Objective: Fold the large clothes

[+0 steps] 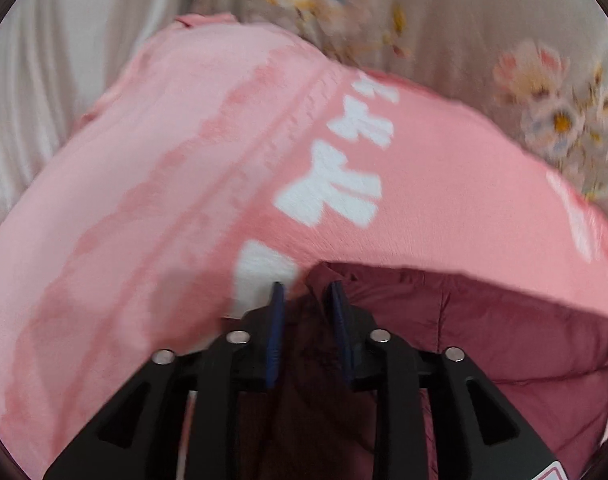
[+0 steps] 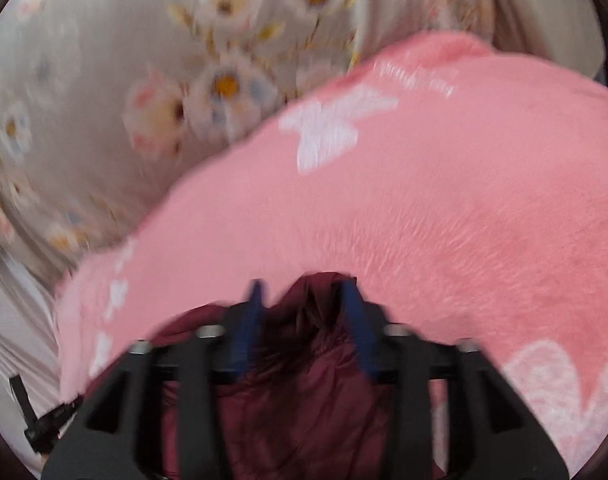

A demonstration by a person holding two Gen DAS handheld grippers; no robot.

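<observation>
Pink plush blanket with white bow shapes [image 1: 208, 168] forms the work surface in both wrist views. In the left wrist view, pale pleated curtain fabric [image 1: 64, 52] fills the 9 to 11 o'clock sector behind the blanket. A beige sheet printed with white and yellow flowers [image 1: 504, 52] covers the 12 to 3 o'clock sector, and the blanket lies over it. The dark maroon quilted garment [image 1: 484, 328] lies on the blanket from 3 to 6 o'clock. The left gripper [image 1: 307, 290] sits at 6 o'clock. Its blue pads stand apart, a maroon edge runs into the gap, and the pads do not press on it: released.

In the right wrist view, the flowered sheet [image 2: 164, 80] occupies 9 to 12 o'clock. A black strap with a buckle [image 2: 36, 420] shows at 8 o'clock beside the blanket edge. The pink blanket [image 2: 444, 200] spans 12 to 4 o'clock. The right gripper [image 2: 302, 290] sits at 6 o'clock above a bunched fold of the maroon garment [image 2: 304, 380]. Its jaws stand wide, with the cloth peak between them but not clamped. Both views are motion-blurred.
</observation>
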